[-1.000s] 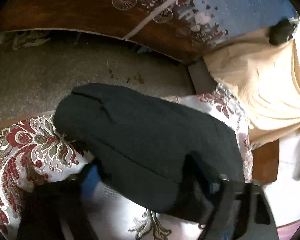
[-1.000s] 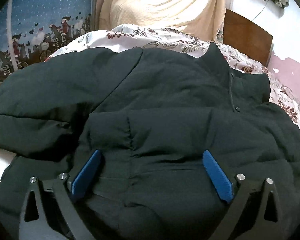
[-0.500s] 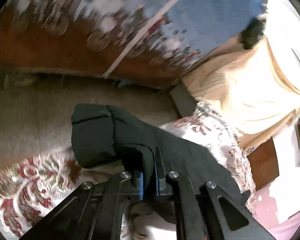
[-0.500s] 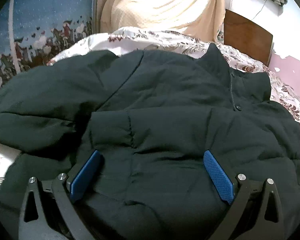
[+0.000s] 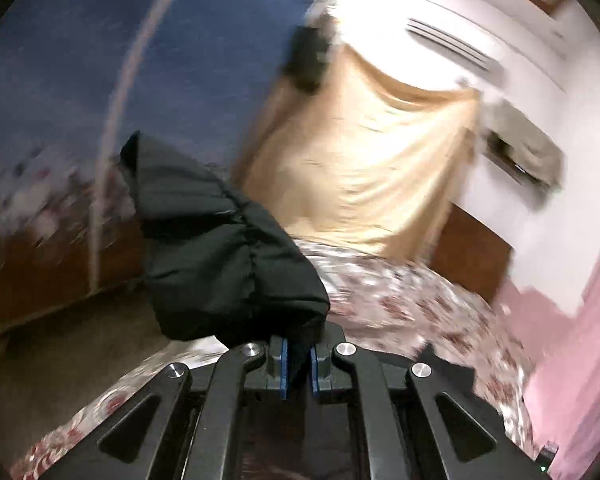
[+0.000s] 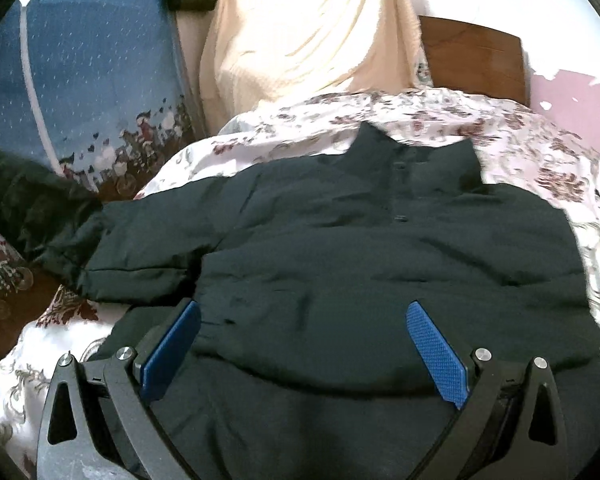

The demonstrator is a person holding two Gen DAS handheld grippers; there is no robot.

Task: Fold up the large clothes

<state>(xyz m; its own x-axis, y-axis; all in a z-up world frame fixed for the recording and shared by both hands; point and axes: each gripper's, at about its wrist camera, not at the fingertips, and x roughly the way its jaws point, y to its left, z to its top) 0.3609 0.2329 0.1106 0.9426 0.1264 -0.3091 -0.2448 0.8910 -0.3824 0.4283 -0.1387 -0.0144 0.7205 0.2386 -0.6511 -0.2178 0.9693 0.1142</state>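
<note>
Floral satin covers the bed (image 6: 440, 116), and across it, filling the middle of the right wrist view, lies the jacket (image 6: 360, 248), dark and padded, front up, its collar toward twelve o'clock and its hem at six o'clock under the camera. Behind the bed at twelve o'clock hangs a cream cloth (image 6: 300, 28), with a blue curtain (image 6: 84, 64) at ten o'clock. From the jacket's body one sleeve (image 6: 60, 216) runs out to nine o'clock and rises off the bed there. In the left wrist view that sleeve (image 5: 220, 248) bulges up from six o'clock toward ten o'clock, and the left gripper (image 5: 298, 364) has its fingers clamped on the cloth near the cuff, blue pads squeezing a thin pinch of fabric. The view around it is smeared, which fits a hand in quick motion. The right gripper (image 6: 304, 344) hangs over the lower body of the jacket with its fingers wide apart; whether the pads rest on the fabric I cannot tell, but nothing is gripped. The step in hand looks like the first sleeve fold: cuff taken, sleeve raised clear of the bed. Next, by my reading, the left hand should carry the cuff across toward three o'clock and lay the sleeve flat over the chest, while the right gripper pins the body so the padded jacket does not slide on the slick satin.
</note>
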